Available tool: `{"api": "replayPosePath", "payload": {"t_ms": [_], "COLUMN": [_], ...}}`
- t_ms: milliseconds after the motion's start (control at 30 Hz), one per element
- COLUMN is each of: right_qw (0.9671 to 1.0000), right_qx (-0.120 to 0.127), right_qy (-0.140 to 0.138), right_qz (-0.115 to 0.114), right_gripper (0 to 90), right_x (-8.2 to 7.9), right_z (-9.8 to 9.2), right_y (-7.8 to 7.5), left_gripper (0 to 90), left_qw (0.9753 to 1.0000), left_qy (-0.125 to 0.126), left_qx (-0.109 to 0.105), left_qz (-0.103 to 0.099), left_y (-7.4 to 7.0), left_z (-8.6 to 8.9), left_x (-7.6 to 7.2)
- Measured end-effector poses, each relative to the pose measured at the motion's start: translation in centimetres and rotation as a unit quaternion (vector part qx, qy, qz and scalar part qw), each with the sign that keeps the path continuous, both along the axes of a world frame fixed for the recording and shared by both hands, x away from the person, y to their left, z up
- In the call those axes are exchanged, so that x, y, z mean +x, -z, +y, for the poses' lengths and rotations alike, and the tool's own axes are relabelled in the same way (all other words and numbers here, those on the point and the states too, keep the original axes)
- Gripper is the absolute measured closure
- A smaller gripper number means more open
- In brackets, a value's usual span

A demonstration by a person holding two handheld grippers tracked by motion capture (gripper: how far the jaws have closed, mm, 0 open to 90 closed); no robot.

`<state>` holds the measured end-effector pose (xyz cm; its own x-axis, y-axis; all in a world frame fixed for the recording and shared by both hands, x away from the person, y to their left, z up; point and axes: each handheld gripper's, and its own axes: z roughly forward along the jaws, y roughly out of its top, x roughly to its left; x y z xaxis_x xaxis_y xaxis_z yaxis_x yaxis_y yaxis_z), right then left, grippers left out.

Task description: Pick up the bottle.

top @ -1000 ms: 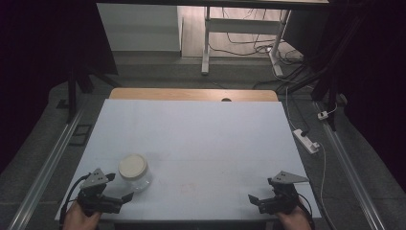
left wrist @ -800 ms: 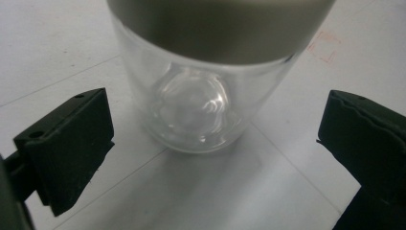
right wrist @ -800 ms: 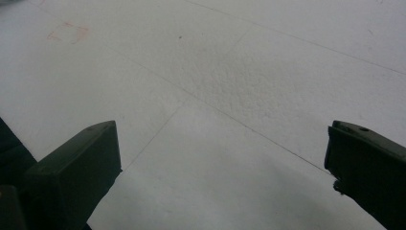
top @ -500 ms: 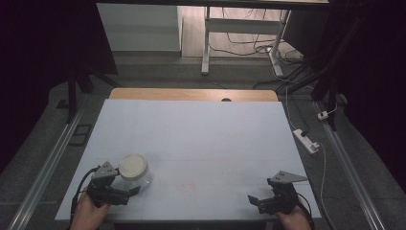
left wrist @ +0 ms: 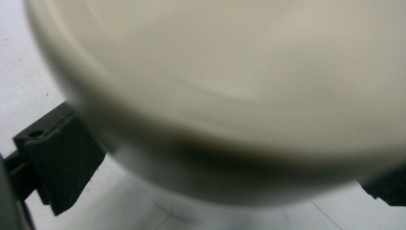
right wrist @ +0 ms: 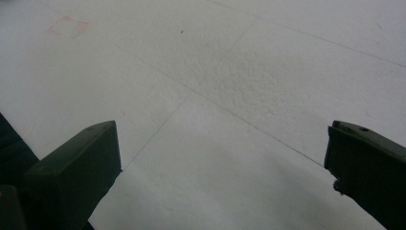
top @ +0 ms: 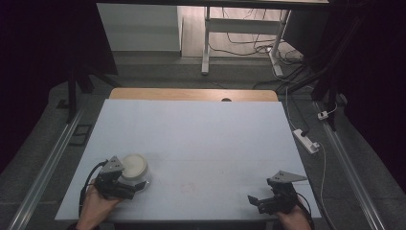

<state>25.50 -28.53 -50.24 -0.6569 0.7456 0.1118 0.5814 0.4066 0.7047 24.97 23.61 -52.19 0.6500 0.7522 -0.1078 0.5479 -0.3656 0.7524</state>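
Round cream-white bowl [top: 134,166], upright (rim up), near the white table's [top: 201,139] front-left corner

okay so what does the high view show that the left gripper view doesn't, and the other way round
High view alone: the whole white table, the right claw open near the front right corner, the power strip on the floor and the desk legs behind. Left gripper view alone: a close, blurred look at the cream bowl's side wall, with the black jaws standing apart on either side of it. Both share the bowl and the left claw at it.
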Motion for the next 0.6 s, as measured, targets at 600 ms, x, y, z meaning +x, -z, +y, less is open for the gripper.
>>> {"api": "replayPosePath", "payload": {"t_ms": [600], "right_qw": [0.9998], "right_qx": [-0.003], "right_qy": [-0.019], "right_qz": [-0.001], "right_gripper": [0.0], "right_x": [-0.10], "right_z": [0.18], "right_y": [0.01], "left_gripper": [6.3], "left_qw": [0.9997], "left_qy": [0.001], "left_qx": [0.015], "left_qz": [-0.018], "left_y": [-0.30], "left_z": [-0.40], "left_x": [0.21]}}
